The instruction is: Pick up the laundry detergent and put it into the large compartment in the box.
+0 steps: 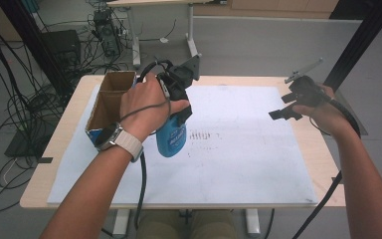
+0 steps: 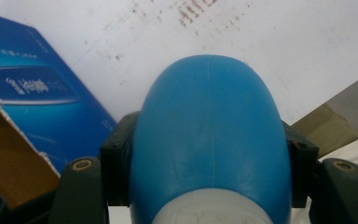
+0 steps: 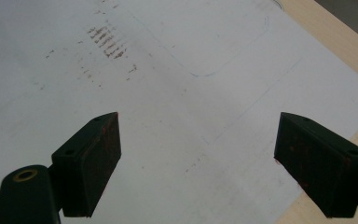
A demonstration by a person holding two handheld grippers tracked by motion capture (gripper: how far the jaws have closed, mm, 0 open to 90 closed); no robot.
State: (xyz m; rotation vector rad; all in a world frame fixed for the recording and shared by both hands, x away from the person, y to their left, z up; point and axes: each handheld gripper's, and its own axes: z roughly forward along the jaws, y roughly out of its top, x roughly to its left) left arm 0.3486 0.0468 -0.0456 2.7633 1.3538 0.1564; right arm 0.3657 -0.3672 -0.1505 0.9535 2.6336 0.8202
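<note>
A blue bottle (image 1: 172, 137) hangs bottom-down above the white mat, just right of an open cardboard box (image 1: 108, 102). My left gripper (image 1: 179, 107) is shut on the blue bottle (image 2: 209, 140), its jaws pressing both sides. The box's blue printed side (image 2: 32, 93) lies to the left beneath it. My right gripper (image 1: 284, 113) hovers over the mat's right part, open, with nothing between its pads (image 3: 93, 158).
The white mat (image 1: 238, 149) covers most of the wooden table (image 1: 323, 144) and bears dark smudges (image 3: 106, 41) near its middle. Cables and equipment lie on the floor at the far left. A black post rises at the far right.
</note>
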